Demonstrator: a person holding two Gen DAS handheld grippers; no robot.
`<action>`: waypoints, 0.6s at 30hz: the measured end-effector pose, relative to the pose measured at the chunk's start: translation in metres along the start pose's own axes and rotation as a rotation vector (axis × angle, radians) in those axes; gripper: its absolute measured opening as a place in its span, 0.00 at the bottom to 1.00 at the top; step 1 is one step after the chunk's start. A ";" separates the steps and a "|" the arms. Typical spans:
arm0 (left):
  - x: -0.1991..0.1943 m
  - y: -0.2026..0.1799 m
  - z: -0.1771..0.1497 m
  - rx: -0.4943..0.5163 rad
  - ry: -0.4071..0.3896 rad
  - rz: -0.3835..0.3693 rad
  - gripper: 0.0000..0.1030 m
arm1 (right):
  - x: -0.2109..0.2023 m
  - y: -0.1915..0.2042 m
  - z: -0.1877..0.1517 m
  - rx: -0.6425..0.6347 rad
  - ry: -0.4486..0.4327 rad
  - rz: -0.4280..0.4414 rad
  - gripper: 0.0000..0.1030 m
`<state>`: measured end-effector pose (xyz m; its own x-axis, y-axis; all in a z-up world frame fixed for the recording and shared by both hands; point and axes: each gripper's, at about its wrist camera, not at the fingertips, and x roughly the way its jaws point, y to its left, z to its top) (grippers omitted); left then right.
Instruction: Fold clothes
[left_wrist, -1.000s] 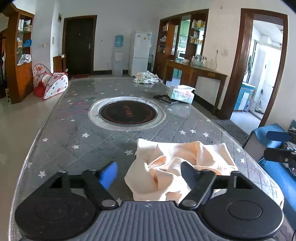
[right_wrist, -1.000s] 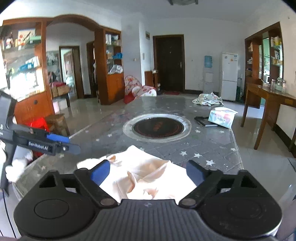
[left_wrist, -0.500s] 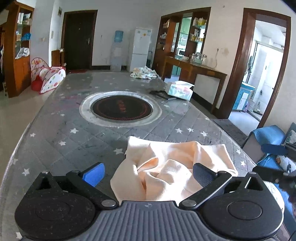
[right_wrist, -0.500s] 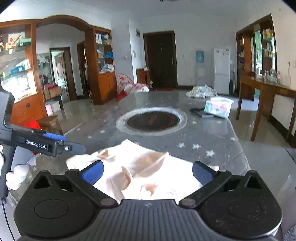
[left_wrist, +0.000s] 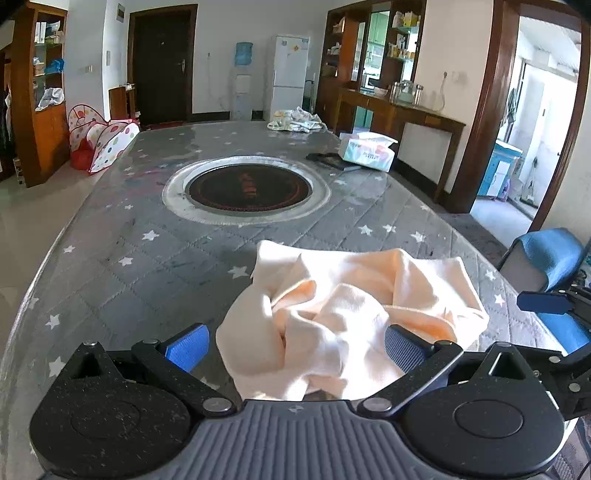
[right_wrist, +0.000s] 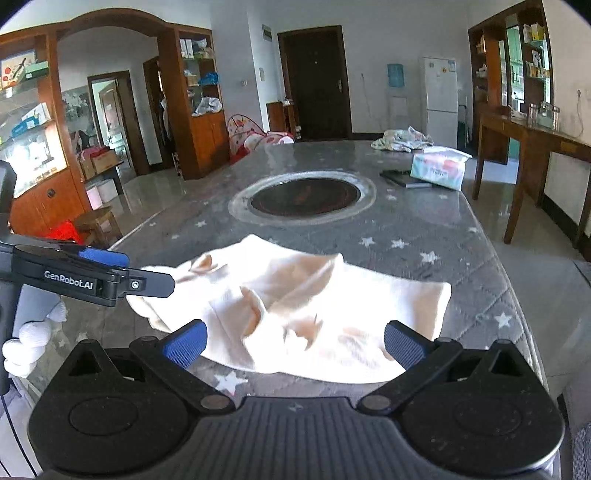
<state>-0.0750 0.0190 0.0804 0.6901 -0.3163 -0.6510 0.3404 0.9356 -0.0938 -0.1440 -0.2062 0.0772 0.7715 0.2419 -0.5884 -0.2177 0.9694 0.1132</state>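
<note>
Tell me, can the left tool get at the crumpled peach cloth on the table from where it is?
Probably yes. The left tool is open, and the crumpled peach cloth lies bunched right between and ahead of its blue pads, on the grey star-patterned table cover. Nothing stands between them.

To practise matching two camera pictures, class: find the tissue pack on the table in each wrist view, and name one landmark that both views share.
Left wrist view: the tissue pack sits upper right of centre, at the table's right edge, beyond the round inset.
Right wrist view: the tissue pack is at upper right, also past the inset, with a dark flat item beside it.
Shared landmark: the round inset in the table.
</note>
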 end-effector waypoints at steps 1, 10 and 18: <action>-0.001 -0.001 -0.001 0.002 0.004 0.004 1.00 | 0.000 0.001 -0.001 0.002 0.005 0.000 1.00; -0.013 -0.005 -0.013 0.017 0.010 0.035 1.00 | -0.001 0.007 -0.010 -0.002 0.039 -0.003 1.00; -0.019 -0.007 -0.025 0.035 0.021 0.058 1.00 | -0.003 0.015 -0.014 -0.010 0.054 0.005 1.00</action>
<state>-0.1060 0.0226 0.0744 0.6958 -0.2576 -0.6704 0.3222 0.9462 -0.0293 -0.1577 -0.1927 0.0691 0.7369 0.2440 -0.6304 -0.2279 0.9677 0.1081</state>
